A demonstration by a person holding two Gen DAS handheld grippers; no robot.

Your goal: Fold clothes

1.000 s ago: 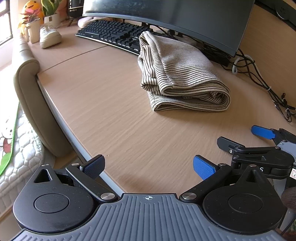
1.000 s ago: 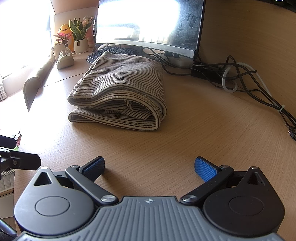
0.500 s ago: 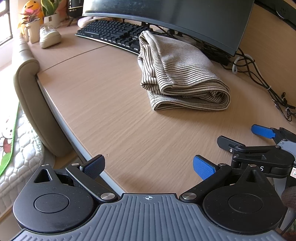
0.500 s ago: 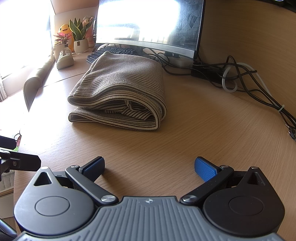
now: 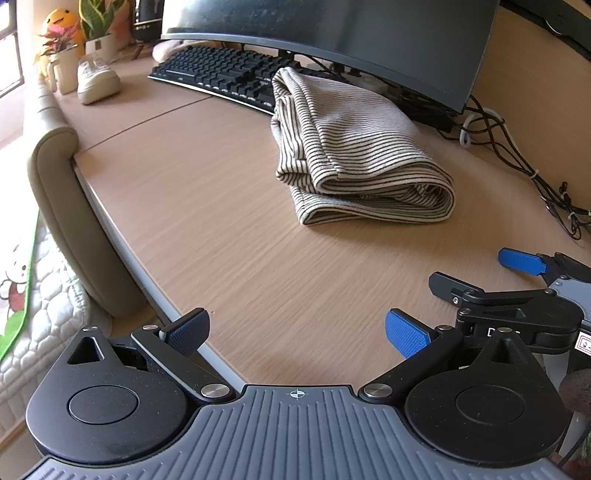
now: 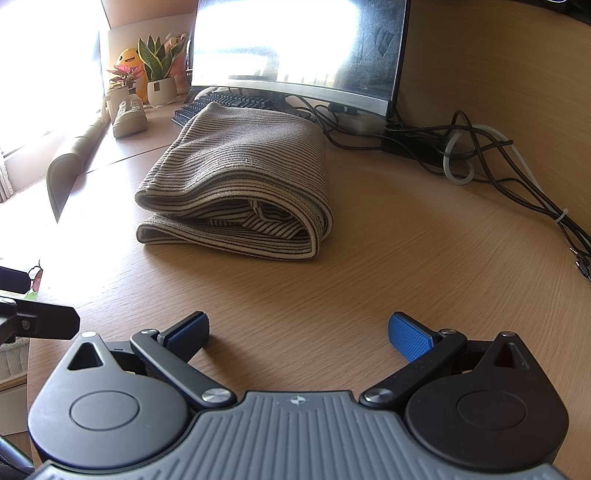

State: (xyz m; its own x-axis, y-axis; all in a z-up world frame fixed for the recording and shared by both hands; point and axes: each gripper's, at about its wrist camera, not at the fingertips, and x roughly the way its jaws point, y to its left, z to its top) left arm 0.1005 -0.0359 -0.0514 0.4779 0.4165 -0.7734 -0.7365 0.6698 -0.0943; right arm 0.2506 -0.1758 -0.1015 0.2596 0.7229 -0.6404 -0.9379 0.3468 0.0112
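Note:
A beige garment with thin dark stripes (image 5: 354, 147) lies folded in a thick bundle on the wooden desk (image 5: 221, 221); it also shows in the right wrist view (image 6: 240, 188). My left gripper (image 5: 297, 330) is open and empty near the desk's front edge, well short of the bundle. My right gripper (image 6: 299, 334) is open and empty above bare desk, in front of the bundle. The right gripper also shows at the right edge of the left wrist view (image 5: 517, 280). Part of the left gripper shows at the left edge of the right wrist view (image 6: 33, 317).
A black keyboard (image 5: 221, 77) and a curved monitor (image 5: 332, 33) stand behind the bundle. Tangled cables (image 6: 480, 155) lie at the back right. A small shoe (image 5: 98, 79), potted plants (image 6: 159, 74) and a yellow toy stand at the far left. A padded chair back (image 5: 55, 184) borders the desk's left edge.

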